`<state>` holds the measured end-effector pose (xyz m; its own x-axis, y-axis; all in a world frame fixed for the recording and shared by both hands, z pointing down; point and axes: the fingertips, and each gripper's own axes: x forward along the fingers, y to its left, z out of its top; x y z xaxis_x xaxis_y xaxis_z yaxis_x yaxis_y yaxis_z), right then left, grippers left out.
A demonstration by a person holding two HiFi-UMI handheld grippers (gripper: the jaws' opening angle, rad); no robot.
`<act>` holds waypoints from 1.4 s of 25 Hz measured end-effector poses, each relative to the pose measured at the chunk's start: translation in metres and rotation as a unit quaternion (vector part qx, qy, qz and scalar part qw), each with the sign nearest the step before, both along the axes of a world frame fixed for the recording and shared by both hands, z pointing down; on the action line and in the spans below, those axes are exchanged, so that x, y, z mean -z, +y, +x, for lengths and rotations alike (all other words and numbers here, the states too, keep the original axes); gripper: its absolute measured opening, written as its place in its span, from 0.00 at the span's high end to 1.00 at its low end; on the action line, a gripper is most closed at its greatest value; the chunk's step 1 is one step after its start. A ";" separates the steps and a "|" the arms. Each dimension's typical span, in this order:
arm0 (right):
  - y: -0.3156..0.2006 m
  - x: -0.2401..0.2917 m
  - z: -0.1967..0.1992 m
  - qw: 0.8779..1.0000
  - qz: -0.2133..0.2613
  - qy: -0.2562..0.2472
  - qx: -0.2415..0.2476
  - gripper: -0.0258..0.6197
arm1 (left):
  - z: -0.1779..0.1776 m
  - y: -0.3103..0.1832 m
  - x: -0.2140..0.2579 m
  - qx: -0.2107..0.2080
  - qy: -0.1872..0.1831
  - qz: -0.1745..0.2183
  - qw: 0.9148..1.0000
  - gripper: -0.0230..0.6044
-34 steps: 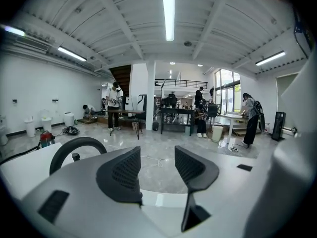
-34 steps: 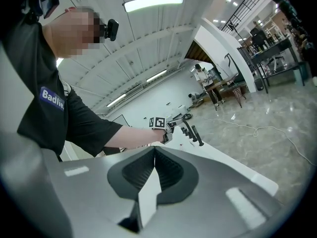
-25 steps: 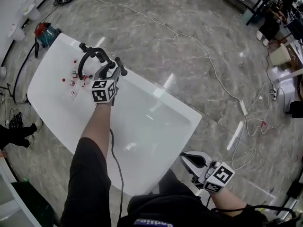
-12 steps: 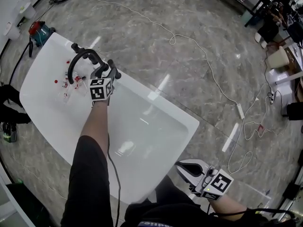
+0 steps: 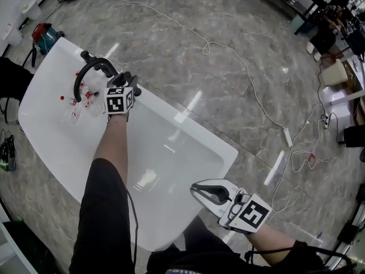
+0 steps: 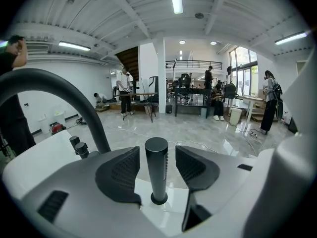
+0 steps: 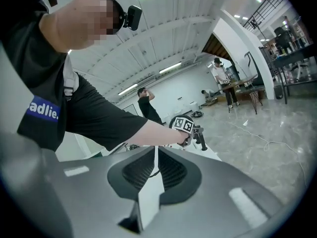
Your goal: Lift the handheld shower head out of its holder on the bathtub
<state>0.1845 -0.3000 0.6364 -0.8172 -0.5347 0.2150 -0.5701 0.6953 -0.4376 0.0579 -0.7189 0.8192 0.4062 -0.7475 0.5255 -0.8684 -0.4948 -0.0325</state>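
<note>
The handheld shower head (image 6: pixel 157 177) stands upright at the far-left end of the bathtub (image 5: pixel 51 124), on the rim beside the floor. Its long axis is vertical and its flat top points at the ceiling. Its lower end sits in a round black holder (image 6: pixel 158 201) set in the white deck.

Appearance: a slim, plain black cylinder with a matte finish.

The left gripper (image 6: pixel 157 162) straddles the shower head. Its jaws are parted, one pad on each side, with a narrow gap visible on both sides.

The right gripper (image 7: pixel 155 167) hangs over the near-right edge of the tub, well apart from the fittings. Its jaws are drawn together with nothing between them.

Count: one shower head, one holder, one arched black spout (image 5: pixel 85 73), and two small black knobs (image 6: pixel 78 145) just left of the spout's base.
</note>
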 end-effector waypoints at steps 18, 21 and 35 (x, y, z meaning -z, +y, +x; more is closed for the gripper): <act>-0.002 0.021 0.000 1.000 0.021 -0.012 0.000 0.96 | 0.002 0.008 0.006 0.016 -0.056 0.001 0.998 0.74; 0.006 0.041 0.001 1.000 0.026 -0.014 -0.001 0.96 | 0.001 0.019 0.043 0.011 -0.054 0.020 0.998 0.74; 0.064 0.156 -0.058 0.995 0.096 -0.018 -0.002 0.96 | -0.033 0.111 0.237 -0.071 -0.049 0.118 0.989 0.75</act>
<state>0.1270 -0.2358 0.4800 -0.8200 -0.5669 0.0790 -0.5597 0.7652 -0.3182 0.0245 -0.6077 0.5821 0.4717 -0.7928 0.3859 -0.7777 -0.5804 -0.2416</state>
